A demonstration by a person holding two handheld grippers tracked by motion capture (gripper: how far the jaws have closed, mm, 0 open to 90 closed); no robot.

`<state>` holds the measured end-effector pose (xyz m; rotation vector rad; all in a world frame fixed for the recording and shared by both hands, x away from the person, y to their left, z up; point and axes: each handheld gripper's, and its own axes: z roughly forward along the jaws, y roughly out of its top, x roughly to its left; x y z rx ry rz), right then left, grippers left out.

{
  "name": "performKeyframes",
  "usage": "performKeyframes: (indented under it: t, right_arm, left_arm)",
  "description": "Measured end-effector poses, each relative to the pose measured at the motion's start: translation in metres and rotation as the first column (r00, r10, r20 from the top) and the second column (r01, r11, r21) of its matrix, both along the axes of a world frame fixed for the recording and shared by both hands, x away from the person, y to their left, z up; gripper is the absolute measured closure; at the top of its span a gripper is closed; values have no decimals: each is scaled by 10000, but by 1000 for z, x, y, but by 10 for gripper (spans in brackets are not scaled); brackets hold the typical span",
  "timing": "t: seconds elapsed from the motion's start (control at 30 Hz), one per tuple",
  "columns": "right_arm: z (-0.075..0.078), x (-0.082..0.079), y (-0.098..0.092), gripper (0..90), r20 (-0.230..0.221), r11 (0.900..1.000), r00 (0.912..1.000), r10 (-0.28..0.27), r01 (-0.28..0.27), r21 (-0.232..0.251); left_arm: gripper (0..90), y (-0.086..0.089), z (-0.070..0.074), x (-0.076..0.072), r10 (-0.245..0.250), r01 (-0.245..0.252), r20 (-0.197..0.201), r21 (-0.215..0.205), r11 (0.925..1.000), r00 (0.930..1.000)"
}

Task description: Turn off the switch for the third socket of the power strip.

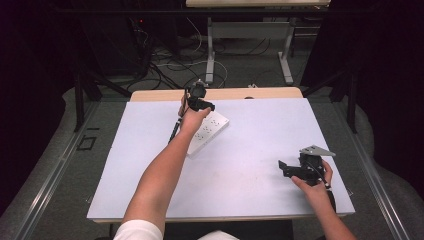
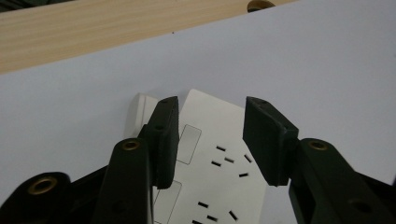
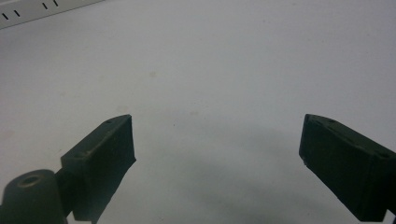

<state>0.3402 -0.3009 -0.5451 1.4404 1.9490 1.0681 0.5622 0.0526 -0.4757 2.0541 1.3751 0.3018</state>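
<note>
A white power strip lies at an angle on the white table top, left of centre and towards the back. My left gripper hangs over the strip's far end. In the left gripper view its jaws stand apart above the power strip, one over the left part and one at the right edge, and I see no pad pressing on it. My right gripper is near the table's right front, open over bare surface. In the right gripper view, the right gripper has nothing between its jaws, and the power strip shows at the top left.
A bare wooden strip runs along the table's far edge, with a small dark spot on it. Beyond lie floor cables and the metal legs of another table. Dark curtains stand at both sides.
</note>
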Motion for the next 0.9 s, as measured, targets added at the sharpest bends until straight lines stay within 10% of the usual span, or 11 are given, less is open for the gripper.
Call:
performKeyframes:
  t: [0.9]
  right_arm:
    - [-2,1,-2,112,-203,9998,9998,14,-10,197]
  left_arm:
    - [827,-2,-30,12,48,-46,-250,67,10000,9997]
